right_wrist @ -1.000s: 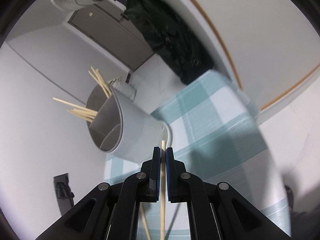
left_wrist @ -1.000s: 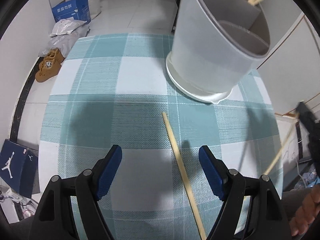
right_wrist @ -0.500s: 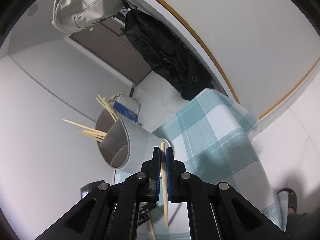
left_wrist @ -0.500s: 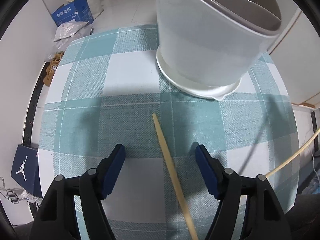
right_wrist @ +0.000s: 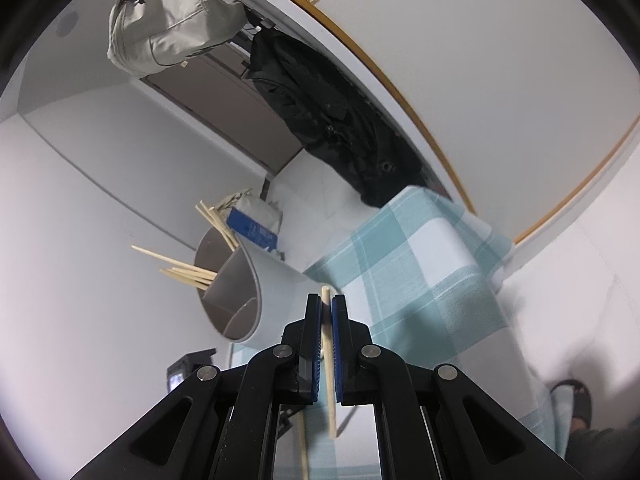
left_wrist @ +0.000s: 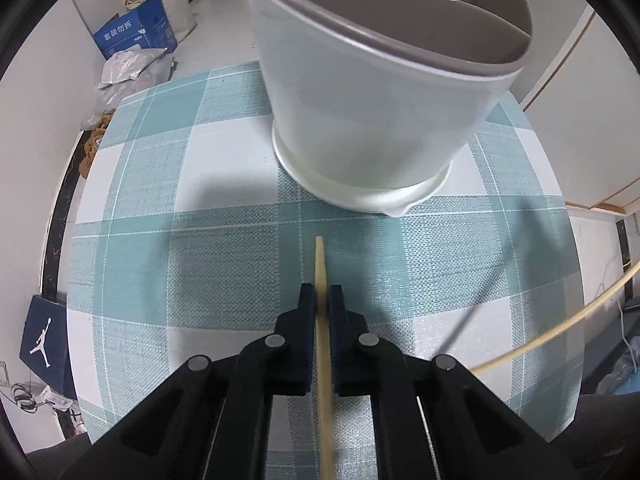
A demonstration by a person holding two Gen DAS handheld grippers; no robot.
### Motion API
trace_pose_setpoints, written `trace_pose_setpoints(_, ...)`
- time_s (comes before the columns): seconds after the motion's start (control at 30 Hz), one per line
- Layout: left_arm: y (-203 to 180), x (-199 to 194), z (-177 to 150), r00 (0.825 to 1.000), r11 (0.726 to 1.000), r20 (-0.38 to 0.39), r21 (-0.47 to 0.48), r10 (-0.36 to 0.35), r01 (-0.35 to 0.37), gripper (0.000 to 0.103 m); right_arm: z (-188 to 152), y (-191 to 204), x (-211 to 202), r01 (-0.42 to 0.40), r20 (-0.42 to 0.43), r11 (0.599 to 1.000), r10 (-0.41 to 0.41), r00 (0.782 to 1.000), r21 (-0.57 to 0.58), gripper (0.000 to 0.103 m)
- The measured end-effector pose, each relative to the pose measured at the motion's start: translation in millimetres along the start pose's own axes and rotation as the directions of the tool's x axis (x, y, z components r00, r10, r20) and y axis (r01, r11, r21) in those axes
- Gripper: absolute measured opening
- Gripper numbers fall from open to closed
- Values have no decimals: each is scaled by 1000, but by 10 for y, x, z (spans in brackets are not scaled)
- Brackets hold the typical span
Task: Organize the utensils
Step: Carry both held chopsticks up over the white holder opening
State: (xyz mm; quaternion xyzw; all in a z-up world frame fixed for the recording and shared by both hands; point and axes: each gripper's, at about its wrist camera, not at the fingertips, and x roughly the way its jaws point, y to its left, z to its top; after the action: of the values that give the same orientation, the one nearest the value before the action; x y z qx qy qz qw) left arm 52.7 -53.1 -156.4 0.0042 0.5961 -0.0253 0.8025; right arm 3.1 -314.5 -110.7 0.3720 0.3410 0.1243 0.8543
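My left black two-finger gripper point(left_wrist: 321, 296) is clamped on one pale wooden chopstick point(left_wrist: 320, 256), its tip just short of the grey divided plastic holder point(left_wrist: 372, 96) ahead. My right gripper point(right_wrist: 327, 306) pinches a second chopstick point(right_wrist: 329, 360). Far left, a blue carton point(left_wrist: 136, 36) reads 套装勿拆; a navy bag point(left_wrist: 44, 340) shows the Jumpman logo.

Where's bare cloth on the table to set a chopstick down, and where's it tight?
Free: the checked tablecloth left of the holder, out to the table's left edge, and the strip right of the left gripper. Tight: the short gap between the holder's base and the gripped chopstick.
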Motion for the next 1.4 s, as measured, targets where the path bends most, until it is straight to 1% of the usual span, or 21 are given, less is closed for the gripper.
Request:
trace_pose_setpoints(0.1,-7,-20,-3,1000,1000,-5,-15,-20,20,2,-15,12,10,4,-6,1000,-4,1000,-6,4)
trace_pose_setpoints(0.17,25,-40,-2,998,997,-10,-47,-67,66,2,-21,30,11,12,-3,1000,-12,1000,-21,4)
trace_pose_setpoints(0.23,58,-121,-1,997,995,28,-66,-70,72,2,-31,61,7,19,-3,999,-19,1000,-46,4)
trace_pose_setpoints(0.3,76,-227,1,994,994,74,-66,-78,83,2,-44,83,6,15,-8,998,-15,1000,-61,4)
trace_pose_setpoints(0.4,93,-396,-20,987,993,140,-74,-82,93,2,-71,108,10,16,-15,997,-17,1000,-74,4)
trace_pose_setpoints(0.5,78,-601,-95,972,990,218,-83,-92,112,2,-87,124,25,9,-25,997,-11,1000,-80,4)
trace_pose_setpoints(0.63,111,-841,-173,944,983,311,-103,-113,151,2,-112,219,2,-8,-16,992,6,1000,-128,4)
trace_pose_setpoints(0.73,145,-957,-182,925,978,362,-117,-120,172,2,-158,326,-30,-20,-9,982,19,1000,-190,4)
trace_pose_setpoints(0.77,224,-925,-118,919,977,374,-119,-123,179,2,-179,356,-40,-24,-8,978,23,1000,-205,4)
trace_pose_setpoints(0.93,301,-1085,-149,886,972,439,-101,-149,214,2,-273,475,-80,-37,-3,964,38,999,-262,4)
trace_pose_setpoints(1.07,330,-1181,-197,862,975,485,-72,-148,208,2,-327,542,-97,-37,2,956,39,999,-292,4)
trace_pose_setpoints(1.2,336,-1215,-230,858,981,492,-38,-150,193,2,-370,599,-112,-30,9,947,35,999,-318,4)
trace_pose_setpoints(1.27,323,-1260,-252,855,985,499,-13,-143,173,2,-385,634,-128,-32,12,943,38,999,-330,4)
trace_pose_setpoints(1.37,315,-1343,-275,848,985,508,9,-154,173,2,-401,709,-164,-37,22,934,48,999,-356,4)
trace_pose_setpoints(1.4,316,-1356,-268,848,985,508,13,-153,170,2,-410,734,-175,-35,28,929,49,998,-367,4)
